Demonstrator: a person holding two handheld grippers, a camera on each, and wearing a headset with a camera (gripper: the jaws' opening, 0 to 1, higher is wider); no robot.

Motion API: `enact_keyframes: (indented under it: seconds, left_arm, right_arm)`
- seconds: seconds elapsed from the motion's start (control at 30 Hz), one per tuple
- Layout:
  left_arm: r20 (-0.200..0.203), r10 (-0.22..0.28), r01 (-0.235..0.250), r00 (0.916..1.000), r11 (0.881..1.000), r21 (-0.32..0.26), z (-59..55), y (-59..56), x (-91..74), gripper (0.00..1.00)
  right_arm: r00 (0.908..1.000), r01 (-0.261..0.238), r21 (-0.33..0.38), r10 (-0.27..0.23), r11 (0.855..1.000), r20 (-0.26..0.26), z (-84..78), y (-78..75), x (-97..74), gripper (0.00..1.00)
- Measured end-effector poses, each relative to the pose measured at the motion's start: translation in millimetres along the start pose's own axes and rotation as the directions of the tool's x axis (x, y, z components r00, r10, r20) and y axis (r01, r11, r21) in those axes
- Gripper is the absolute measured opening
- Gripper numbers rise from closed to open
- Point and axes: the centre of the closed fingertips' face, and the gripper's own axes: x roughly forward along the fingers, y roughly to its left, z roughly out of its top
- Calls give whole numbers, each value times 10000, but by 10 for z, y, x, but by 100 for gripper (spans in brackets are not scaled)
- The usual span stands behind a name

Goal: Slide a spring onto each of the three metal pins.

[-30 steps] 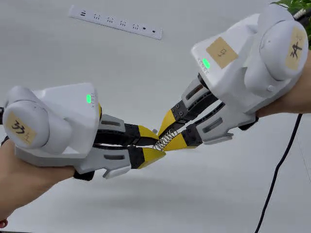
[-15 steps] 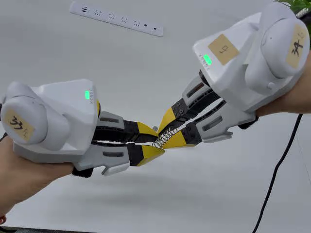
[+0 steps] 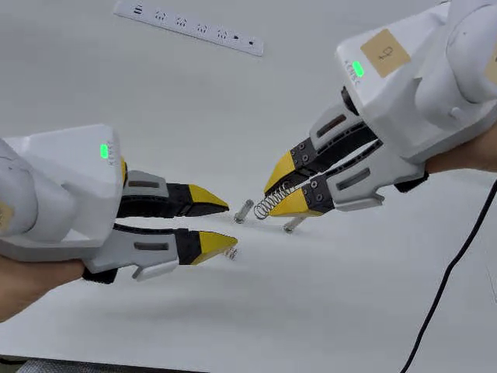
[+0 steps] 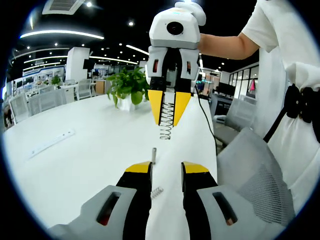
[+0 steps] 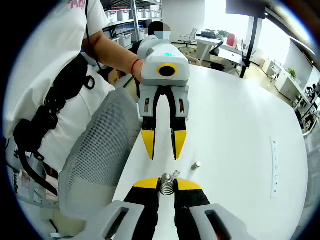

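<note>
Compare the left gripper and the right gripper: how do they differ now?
The left gripper has its jaws open and empty; the right gripper is shut on a spring. In the head view the left gripper points rightward; the right gripper points down-left. Both have yellow-tipped black jaws.

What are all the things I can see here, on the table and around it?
table: one, white, under everything
power strip: one, white, far side of the table
cable: one, black, right side of the table
pins: two that I can tell, silver, on the table between the grippers; the second is here
springs: two, silver, one held up, one lying by the left gripper
plant: one, green, far end of the table
chair: one, grey mesh, beside the table
left gripper: one, white, yellow-tipped fingers, open
right gripper: one, white, yellow-tipped fingers, shut on a spring
</note>
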Motion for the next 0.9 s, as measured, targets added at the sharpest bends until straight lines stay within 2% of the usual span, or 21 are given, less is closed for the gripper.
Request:
enact_keyframes:
  seconds: [0.17, 0.3, 0.47, 0.7, 0.9]
  left_arm:
    - [-36, 408, -408, 9992, 9992, -1, -65, 91, -116, 26]
    - [67, 703, -703, 9975, 9975, 2, -103, 157, -194, 33]
    - [-250, 997, -997, 9947, 9950, 34, -223, 229, -274, 42]
    - [-235, 1122, -1125, 9934, 9935, -149, -277, 270, -316, 61]
    - [-225, 1160, -1168, 9930, 9923, -402, -332, 304, -314, 74]
  right_arm:
    - [9979, 551, 277, -541, 9981, -346, -84, -145, -20, 7]
    - [9956, 747, 477, -718, 9961, -599, -142, -213, -7, 7]
    - [9912, 999, 652, -937, 9929, -933, -238, -308, 23, 7]
    - [9879, 1117, 818, -1018, 9904, -1168, -331, -391, 100, 7]
    - [9869, 1134, 1037, -1000, 9881, -1268, -410, -443, 243, 7]
